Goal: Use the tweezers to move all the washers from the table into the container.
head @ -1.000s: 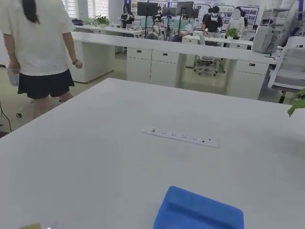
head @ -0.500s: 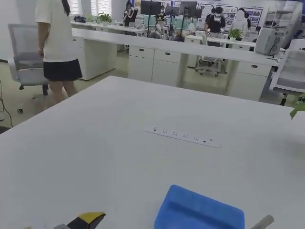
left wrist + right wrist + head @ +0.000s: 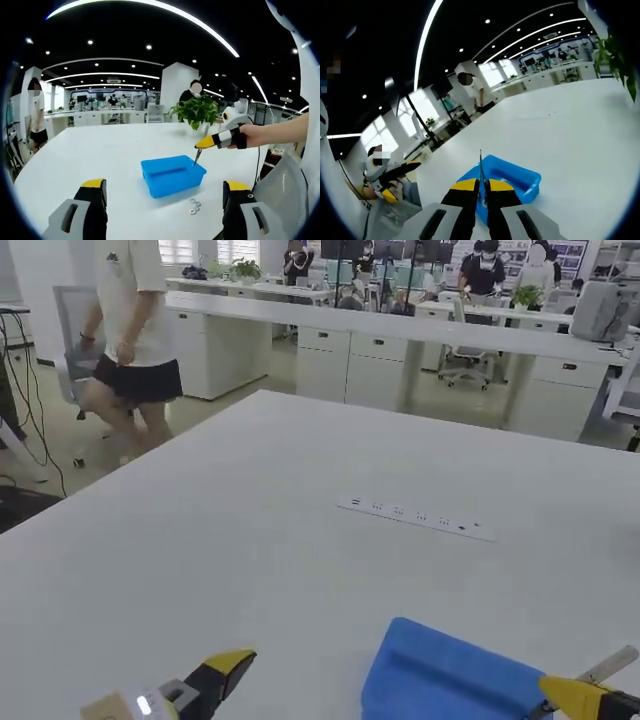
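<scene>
As right gripper (image 3: 481,184) clamped thin metal tweezers (image 3: 481,166) above blue plastic container (image 3: 172,176), small metal washers (image 3: 194,205) beside it seemingly awaited pickup, demanding careful descent.

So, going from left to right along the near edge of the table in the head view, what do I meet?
Left gripper → blue container → right gripper, which holds the tweezers.
</scene>
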A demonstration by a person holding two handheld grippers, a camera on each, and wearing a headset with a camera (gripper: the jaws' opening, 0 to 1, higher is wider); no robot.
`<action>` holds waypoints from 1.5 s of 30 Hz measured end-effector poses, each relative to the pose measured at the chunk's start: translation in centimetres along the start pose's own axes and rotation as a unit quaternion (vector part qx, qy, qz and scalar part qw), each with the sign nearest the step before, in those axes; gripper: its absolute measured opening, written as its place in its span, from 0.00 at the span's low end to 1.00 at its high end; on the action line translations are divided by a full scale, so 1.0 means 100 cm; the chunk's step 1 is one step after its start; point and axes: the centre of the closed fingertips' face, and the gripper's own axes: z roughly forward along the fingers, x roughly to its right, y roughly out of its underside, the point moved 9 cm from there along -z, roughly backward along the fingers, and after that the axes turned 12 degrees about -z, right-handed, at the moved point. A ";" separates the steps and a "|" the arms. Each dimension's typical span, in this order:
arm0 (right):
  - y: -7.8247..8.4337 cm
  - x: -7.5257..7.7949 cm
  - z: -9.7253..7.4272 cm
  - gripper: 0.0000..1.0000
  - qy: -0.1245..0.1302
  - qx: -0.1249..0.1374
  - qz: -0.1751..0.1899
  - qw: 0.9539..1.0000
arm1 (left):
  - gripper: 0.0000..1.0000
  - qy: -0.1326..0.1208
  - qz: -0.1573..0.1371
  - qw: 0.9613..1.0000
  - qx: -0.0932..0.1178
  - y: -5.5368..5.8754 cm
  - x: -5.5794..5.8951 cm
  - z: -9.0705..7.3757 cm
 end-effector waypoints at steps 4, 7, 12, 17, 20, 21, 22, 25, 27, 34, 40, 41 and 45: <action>0.005 0.008 0.009 0.03 0.009 -0.016 -0.014 1.000 | 0.98 0.000 -0.014 1.000 0.013 -0.002 -0.001 -0.001; 0.006 0.013 0.014 0.03 0.018 -0.032 -0.038 0.999 | 0.98 -0.001 -0.008 1.000 0.017 -0.003 0.000 -0.001; 0.011 0.018 0.022 0.03 0.022 -0.057 -0.068 0.996 | 0.98 0.001 -0.001 1.000 0.013 -0.002 0.002 0.000; 0.015 0.022 0.030 0.03 0.022 -0.076 -0.093 0.993 | 0.98 0.004 -0.007 1.000 0.017 -0.003 0.001 -0.001; 0.016 0.023 0.032 0.03 0.023 -0.082 -0.102 0.991 | 0.98 0.004 -0.017 0.999 0.027 -0.005 0.000 -0.001; 0.016 0.024 0.033 0.03 0.025 -0.081 -0.101 0.991 | 0.98 0.004 -0.019 0.999 0.029 -0.005 0.000 -0.002; 0.017 0.025 0.033 0.03 0.024 -0.083 -0.103 0.991 | 0.98 0.004 -0.021 0.999 0.029 -0.005 -0.001 -0.002; 0.018 0.026 0.035 0.03 0.024 -0.089 -0.108 0.990 | 0.98 0.004 -0.025 0.999 0.031 -0.005 -0.001 -0.001; 0.019 0.027 0.035 0.03 0.023 -0.094 -0.112 0.989 | 0.97 0.006 -0.025 0.999 0.032 -0.005 0.000 -0.001; 0.021 0.027 0.036 0.03 0.021 -0.099 -0.122 0.987 | 0.97 0.004 -0.022 0.999 0.030 -0.005 0.000 -0.002; 0.022 0.026 0.037 0.03 0.019 -0.101 -0.127 0.987 | 0.96 0.003 -0.020 0.999 0.029 -0.005 0.000 -0.002; 0.022 0.026 0.037 0.03 0.019 -0.101 -0.128 0.986 | 0.96 0.002 -0.020 0.999 0.029 -0.004 -0.001 -0.001; 0.021 0.025 0.036 0.03 0.019 -0.099 -0.127 0.987 | 0.96 0.001 -0.019 0.999 0.028 -0.004 -0.001 -0.002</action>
